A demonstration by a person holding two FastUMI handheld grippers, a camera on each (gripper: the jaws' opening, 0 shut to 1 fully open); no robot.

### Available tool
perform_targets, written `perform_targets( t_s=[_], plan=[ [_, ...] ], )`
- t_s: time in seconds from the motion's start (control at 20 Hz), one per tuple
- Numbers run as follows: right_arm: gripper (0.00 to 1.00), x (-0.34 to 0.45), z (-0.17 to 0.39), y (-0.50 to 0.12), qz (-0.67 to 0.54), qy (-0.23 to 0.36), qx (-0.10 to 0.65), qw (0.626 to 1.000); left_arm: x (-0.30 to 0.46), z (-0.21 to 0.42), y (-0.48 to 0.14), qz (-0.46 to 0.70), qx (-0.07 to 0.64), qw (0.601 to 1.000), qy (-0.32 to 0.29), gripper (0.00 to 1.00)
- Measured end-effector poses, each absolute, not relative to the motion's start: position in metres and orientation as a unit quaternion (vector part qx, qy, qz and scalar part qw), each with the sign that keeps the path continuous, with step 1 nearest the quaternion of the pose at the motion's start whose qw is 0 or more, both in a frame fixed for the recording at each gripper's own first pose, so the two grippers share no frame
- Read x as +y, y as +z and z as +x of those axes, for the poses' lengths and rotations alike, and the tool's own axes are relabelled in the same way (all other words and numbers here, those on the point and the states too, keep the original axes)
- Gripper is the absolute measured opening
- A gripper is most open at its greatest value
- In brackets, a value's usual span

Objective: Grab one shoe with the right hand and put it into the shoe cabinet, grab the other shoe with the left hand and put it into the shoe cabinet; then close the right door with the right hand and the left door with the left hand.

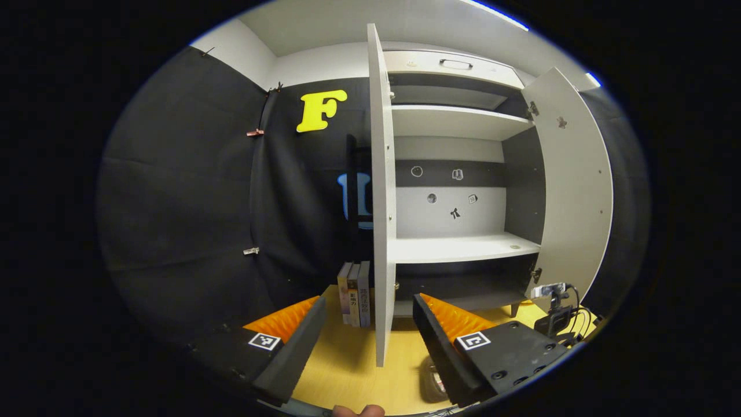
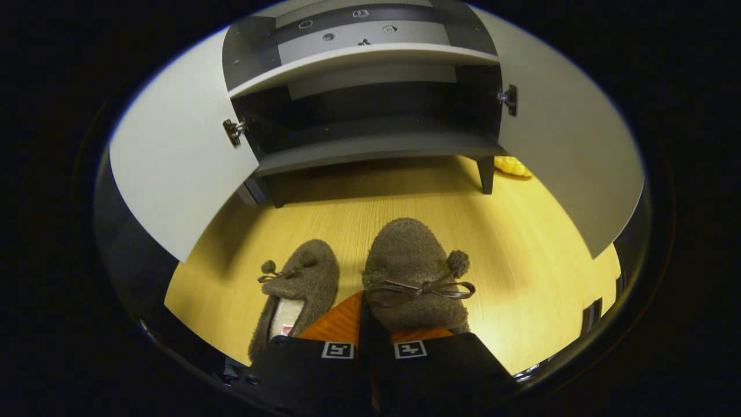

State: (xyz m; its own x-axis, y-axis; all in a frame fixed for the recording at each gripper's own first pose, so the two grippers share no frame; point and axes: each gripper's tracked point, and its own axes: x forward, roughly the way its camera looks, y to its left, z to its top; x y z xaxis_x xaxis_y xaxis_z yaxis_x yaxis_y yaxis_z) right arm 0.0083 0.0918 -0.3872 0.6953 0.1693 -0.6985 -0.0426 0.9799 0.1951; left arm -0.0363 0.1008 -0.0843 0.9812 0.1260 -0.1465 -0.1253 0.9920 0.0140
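Right gripper view: two brown fuzzy slippers with bow laces lie on the yellow wooden floor [image 2: 521,255] in front of the shoe cabinet [image 2: 370,145]. The right slipper [image 2: 414,272] points its toe toward the cabinet; the right tongs [image 2: 363,324] sit at its heel end, the fingers drawn close together with the slipper's rim between them, so they appear clamped on that slipper. The left slipper [image 2: 301,284] lies just beside it, apart from the tongs, its pale lining visible. Beyond the slippers the cabinet stands on short dark legs, its bottom compartment dark and open, a pale shelf above it. The cabinet's left door [image 2: 173,168] and right door [image 2: 567,150] both swing wide open, each on a metal hinge. A yellow object [image 2: 512,167] lies on the floor behind the cabinet's right leg; what it is cannot be told

Left gripper view: the left tongs [image 1: 367,330] are held apart, gripping nothing, above the floor [image 1: 347,359] and facing the cabinet [image 1: 457,231]. The left door [image 1: 382,197] is seen edge-on between the fingers; the right door [image 1: 570,185] stands open at the far side. Pale shelves cross the interior, and small stickers mark the back panel. A row of upright books [image 1: 355,292] stands on the floor just beside the left door. A small camera with cables [image 1: 556,310] sits near the foot of the right door
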Motion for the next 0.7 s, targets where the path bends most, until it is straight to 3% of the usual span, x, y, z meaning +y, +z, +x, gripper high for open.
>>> perform_targets(
  t_s=[0.35,0.7],
  plan=[
    [0.10,0.080,0.041,-0.250,0.078,0.067,0.330,0.938,0.072,-0.037,-0.075,-0.004,0.068,0.997,0.038,0.95],
    [0.11,0.075,0.142,-0.111,0.069,0.084,0.252,0.962,0.044,-0.033,-0.061,-0.014,0.050,0.998,0.018,0.94]
  ],
)
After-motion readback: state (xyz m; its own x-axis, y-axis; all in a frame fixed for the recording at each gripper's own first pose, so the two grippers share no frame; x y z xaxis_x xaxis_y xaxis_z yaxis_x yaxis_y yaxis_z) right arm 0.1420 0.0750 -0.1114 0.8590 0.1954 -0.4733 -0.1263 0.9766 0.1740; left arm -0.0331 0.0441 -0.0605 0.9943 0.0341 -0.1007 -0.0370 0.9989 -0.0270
